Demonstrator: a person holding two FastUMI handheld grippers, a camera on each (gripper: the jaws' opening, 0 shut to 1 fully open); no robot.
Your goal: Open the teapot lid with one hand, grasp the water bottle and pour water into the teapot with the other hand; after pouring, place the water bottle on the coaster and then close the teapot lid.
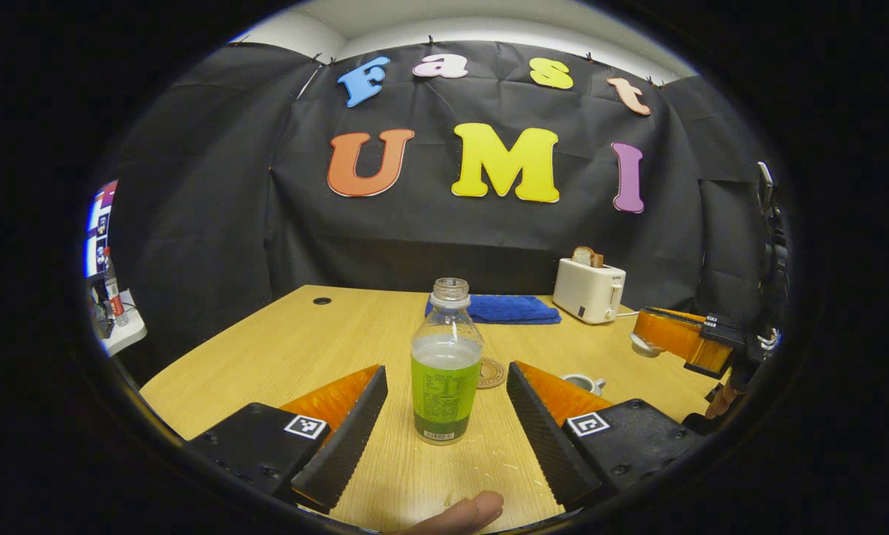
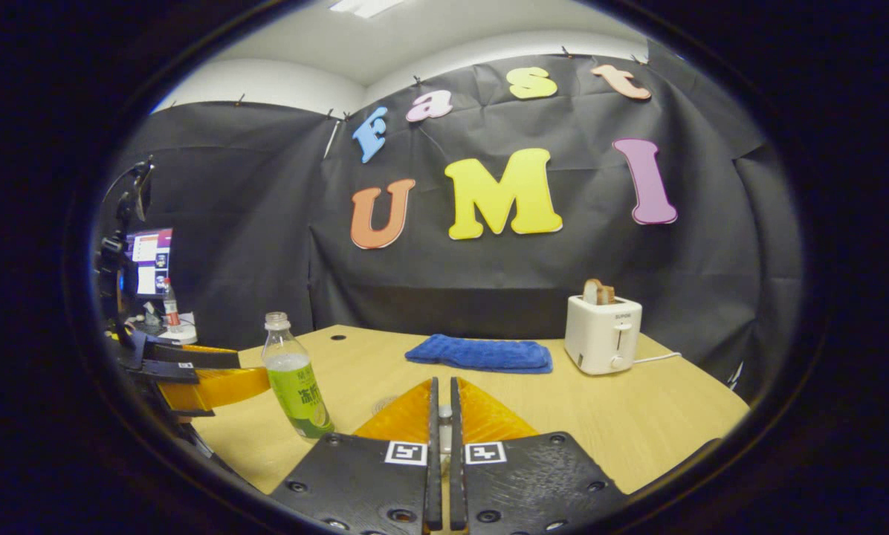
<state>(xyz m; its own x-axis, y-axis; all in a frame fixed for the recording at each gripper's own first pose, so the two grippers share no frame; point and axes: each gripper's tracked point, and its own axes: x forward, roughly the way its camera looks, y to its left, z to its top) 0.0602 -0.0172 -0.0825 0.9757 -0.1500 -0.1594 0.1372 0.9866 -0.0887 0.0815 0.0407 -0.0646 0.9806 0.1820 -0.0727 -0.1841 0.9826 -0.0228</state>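
While the left gripper [image 1: 444,416] stands wide open w/ its fingers either side of the uncapped water bottle [image 1: 446,364], neither touches it; bottle upright on the table [image 1: 281,342]. Coaster [image 1: 490,372] just behind-right of it, teapot [image 1: 584,383] further right. Right gripper [image 2: 441,416] nearly closed on something small, can't tell what. Blue towel [image 2: 480,353] & toaster [image 2: 602,334] at back.

On the tabletop [image 1: 281,342]: one water bottle [image 1: 445,360] at centre, one coaster [image 1: 491,372] at one o'clock of it, one teapot [image 1: 584,383], one blue towel [image 1: 510,309] at twelve, one toaster [image 1: 589,290] holding one slice of toast [image 1: 586,257].
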